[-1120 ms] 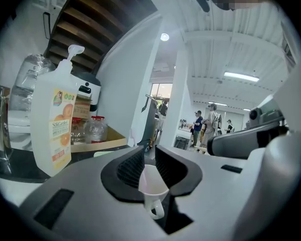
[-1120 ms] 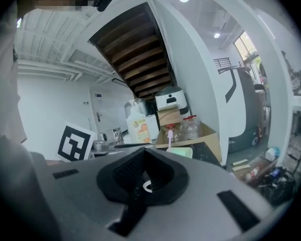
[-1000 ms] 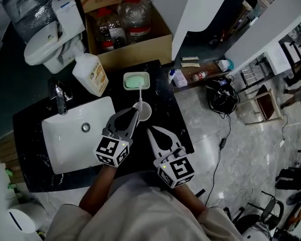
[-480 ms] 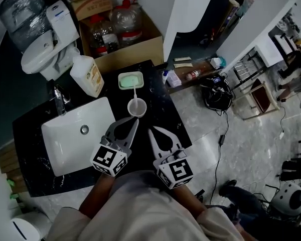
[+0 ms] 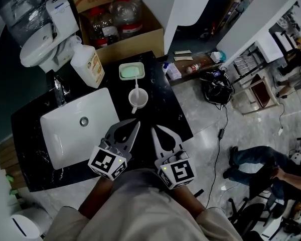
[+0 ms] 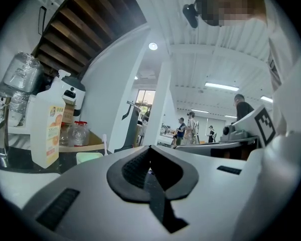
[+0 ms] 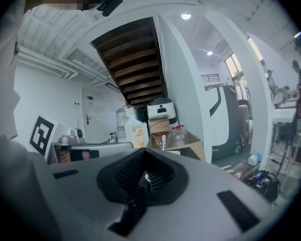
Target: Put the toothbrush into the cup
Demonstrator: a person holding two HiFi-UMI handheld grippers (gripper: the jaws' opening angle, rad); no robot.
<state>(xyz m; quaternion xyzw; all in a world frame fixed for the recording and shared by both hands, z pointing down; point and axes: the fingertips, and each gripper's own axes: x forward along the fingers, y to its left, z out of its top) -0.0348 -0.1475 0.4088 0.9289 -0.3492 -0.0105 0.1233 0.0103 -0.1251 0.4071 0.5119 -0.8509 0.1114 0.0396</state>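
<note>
The white cup (image 5: 139,99) stands on the black counter (image 5: 165,114) to the right of the sink. The toothbrush (image 5: 137,84) stands in the cup, its head leaning toward the green soap dish (image 5: 131,71). My left gripper (image 5: 136,123) is shut and empty, a short way in front of the cup. My right gripper (image 5: 155,129) is beside it, also shut and empty. In the left gripper view the toothbrush (image 6: 105,143) shows above the shut left gripper (image 6: 150,150). In the right gripper view the toothbrush (image 7: 163,141) rises past the shut right gripper (image 7: 144,153).
A white sink (image 5: 98,115) with a faucet (image 5: 59,90) lies left of the cup. A white detergent bottle (image 5: 89,62) stands behind the sink. Behind the counter are a cardboard box (image 5: 140,38) of bottles and a toilet (image 5: 40,46). The counter ends at the right above a tiled floor (image 5: 210,109).
My left gripper, close against the cup and toothbrush a second ago, has drawn back toward me. The toothbrush stays in the cup. The right gripper has barely moved.
</note>
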